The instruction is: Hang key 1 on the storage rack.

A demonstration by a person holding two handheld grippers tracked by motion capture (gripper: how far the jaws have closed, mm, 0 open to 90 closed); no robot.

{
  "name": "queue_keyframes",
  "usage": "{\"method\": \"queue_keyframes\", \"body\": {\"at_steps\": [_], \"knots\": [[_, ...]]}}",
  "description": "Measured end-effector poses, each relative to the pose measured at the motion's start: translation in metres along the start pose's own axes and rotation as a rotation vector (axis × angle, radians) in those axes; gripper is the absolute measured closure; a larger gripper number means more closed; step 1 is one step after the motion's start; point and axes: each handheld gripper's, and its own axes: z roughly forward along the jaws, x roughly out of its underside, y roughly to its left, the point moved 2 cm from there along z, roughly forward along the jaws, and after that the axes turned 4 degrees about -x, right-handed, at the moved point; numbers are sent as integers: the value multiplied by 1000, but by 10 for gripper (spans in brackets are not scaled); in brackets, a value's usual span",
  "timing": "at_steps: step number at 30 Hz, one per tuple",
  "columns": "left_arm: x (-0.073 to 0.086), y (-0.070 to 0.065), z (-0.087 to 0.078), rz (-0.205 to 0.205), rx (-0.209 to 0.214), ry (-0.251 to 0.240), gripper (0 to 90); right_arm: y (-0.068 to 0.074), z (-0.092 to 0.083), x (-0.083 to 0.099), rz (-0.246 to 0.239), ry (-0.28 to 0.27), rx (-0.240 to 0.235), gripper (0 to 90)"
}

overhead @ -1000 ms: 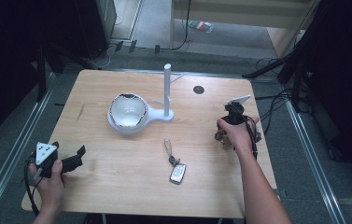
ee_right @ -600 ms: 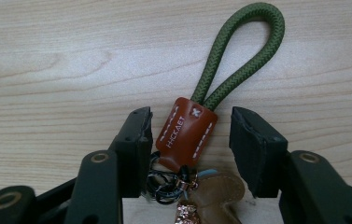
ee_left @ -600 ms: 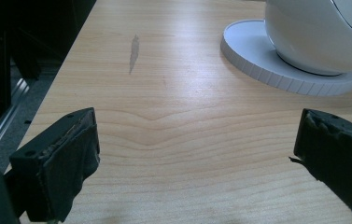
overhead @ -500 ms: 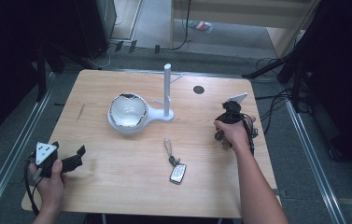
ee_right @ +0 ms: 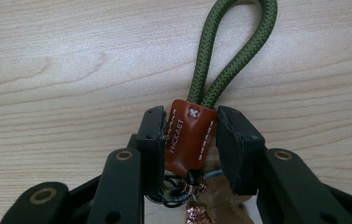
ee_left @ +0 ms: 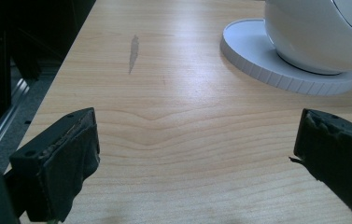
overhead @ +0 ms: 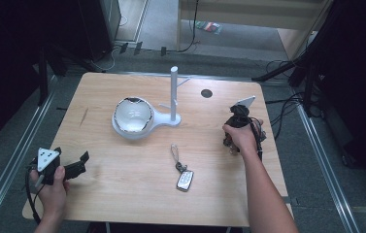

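In the right gripper view my right gripper (ee_right: 190,135) has its pads against both sides of the brown leather tab (ee_right: 187,137) of a keychain, whose green cord loop (ee_right: 227,56) lies on the wood beyond. Its jaws have just been closing with the tab between them. In the high view the right gripper (overhead: 230,141) points down at the table's right side, under the hand. My left gripper (overhead: 76,165) rests at the near left corner, its jaws (ee_left: 192,158) wide apart over bare wood.
A white stand (overhead: 133,116) with a round bowl and an upright post (overhead: 174,92) sits at the table's middle back. A key fob on a short strap (overhead: 184,179) lies in front of it. A dark round hole (overhead: 206,92) marks the tabletop behind.
The right hand has shifted slightly over the table's right side. The left hand and gripper have stayed in place.
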Motion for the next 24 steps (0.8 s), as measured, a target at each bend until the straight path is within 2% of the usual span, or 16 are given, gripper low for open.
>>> {"method": "queue_keyframes", "body": {"at_steps": [6,7,9,15,17,24], "knots": [[0,0,0,4,2,0,6,1,1,1,-19,4,5,671],[0,0,0,3,3,1,6,1,3,2,-24,18,8,702],[0,0,0,1,4,1,6,3,4,2,-49,21,44,710],[0,0,0,-1,8,1,6,3,4,3,-68,10,36,740],[0,1,0,-1,8,1,6,3,1,4,-73,-17,18,775],[0,0,0,1,6,1,6,7,-11,8,-113,-112,-20,788]]}}
